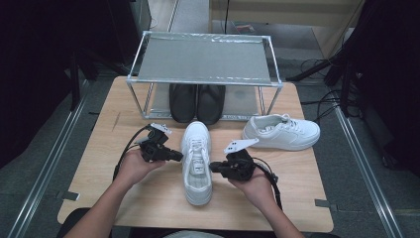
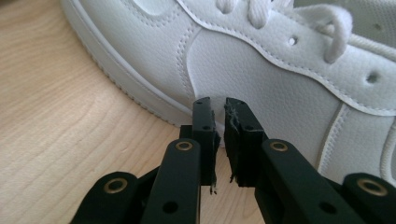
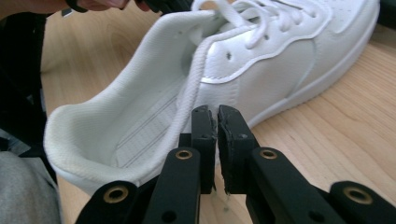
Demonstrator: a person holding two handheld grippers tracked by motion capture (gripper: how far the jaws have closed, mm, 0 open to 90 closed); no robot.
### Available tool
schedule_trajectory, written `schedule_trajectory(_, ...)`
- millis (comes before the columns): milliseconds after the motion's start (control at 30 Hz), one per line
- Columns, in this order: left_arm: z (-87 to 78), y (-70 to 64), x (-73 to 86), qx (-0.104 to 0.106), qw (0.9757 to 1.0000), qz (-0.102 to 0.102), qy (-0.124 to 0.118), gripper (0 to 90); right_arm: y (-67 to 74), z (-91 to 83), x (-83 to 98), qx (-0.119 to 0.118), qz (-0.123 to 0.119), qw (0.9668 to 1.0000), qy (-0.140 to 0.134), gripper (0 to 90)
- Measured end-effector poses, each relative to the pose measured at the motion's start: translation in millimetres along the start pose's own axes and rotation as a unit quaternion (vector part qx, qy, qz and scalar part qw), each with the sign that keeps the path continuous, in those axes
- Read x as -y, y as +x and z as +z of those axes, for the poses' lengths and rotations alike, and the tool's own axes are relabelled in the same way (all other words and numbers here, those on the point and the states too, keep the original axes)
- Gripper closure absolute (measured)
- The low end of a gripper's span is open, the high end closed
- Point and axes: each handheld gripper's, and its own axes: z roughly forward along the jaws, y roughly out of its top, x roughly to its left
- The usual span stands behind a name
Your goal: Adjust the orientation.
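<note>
Wooden table: light grain, rectangular, rounded corners.

Metal-framed rack: stood at the table's 12 o'clock edge, topped by a grey mesh shelf, its lower tier at table level.

Pair of black shoes: kept side by side under the rack shelf, toes pointed to 6 o'clock.

White sneaker: laid at the table's centre, toe to 12 o'clock, heel to 6 o'clock.

Second white sneaker: laid at 2 o'clock from the first, lengthwise across the table, just in front of the rack's right leg.
</note>
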Motion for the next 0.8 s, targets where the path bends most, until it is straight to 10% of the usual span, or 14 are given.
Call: schedule_trajectory(800, -24.6, 0.2, 11.3, 0.001, 0.9977, 0.023, -0.064, 50.4, -54.1, -41.7, 3.4, 0.066, 0.044, 0.9954, -0.054, 60.8)
